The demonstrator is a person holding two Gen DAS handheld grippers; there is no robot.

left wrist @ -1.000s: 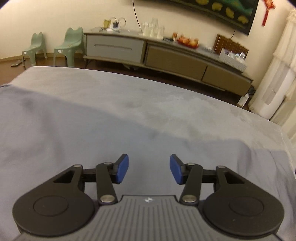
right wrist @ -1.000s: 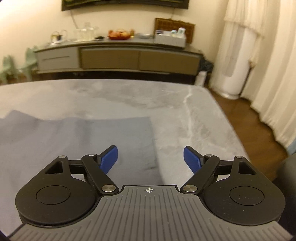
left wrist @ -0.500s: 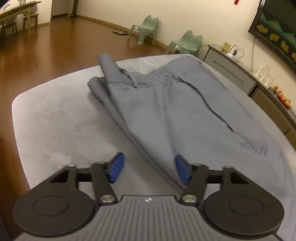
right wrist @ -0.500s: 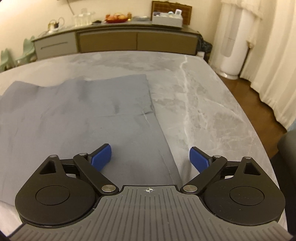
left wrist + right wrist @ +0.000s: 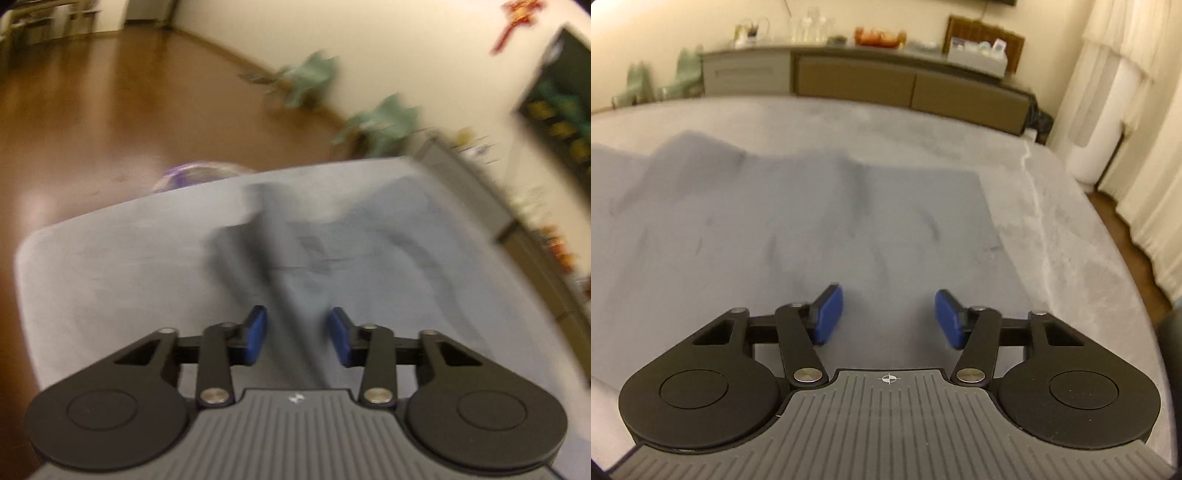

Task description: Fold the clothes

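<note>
Grey-blue trousers (image 5: 332,266) lie spread on the grey marble table (image 5: 110,266). This left wrist view is blurred. My left gripper (image 5: 298,336) hangs low over the trousers' near folded edge, which runs up between the blue pads (image 5: 255,336). Its jaws are closing, with a gap still showing on both sides of the cloth. In the right wrist view the trousers (image 5: 775,229) end in a straight hem at the right. My right gripper (image 5: 888,317) sits over that leg end, jaws closing, flat cloth below and between the pads (image 5: 827,317), not pinched.
The table's rounded edge (image 5: 1108,258) drops to a wood floor (image 5: 92,110) on both sides. A long sideboard (image 5: 886,85) stands behind, with green small chairs (image 5: 380,122) at its left. White curtains and a white cylinder (image 5: 1100,147) stand at the right. A purple object (image 5: 192,175) lies on the floor.
The left gripper swung from facing the sideboard to the trousers' left end, then closed in on the folded edge with narrower jaws. The right gripper moved over the leg end; its jaws widened, then narrowed.
</note>
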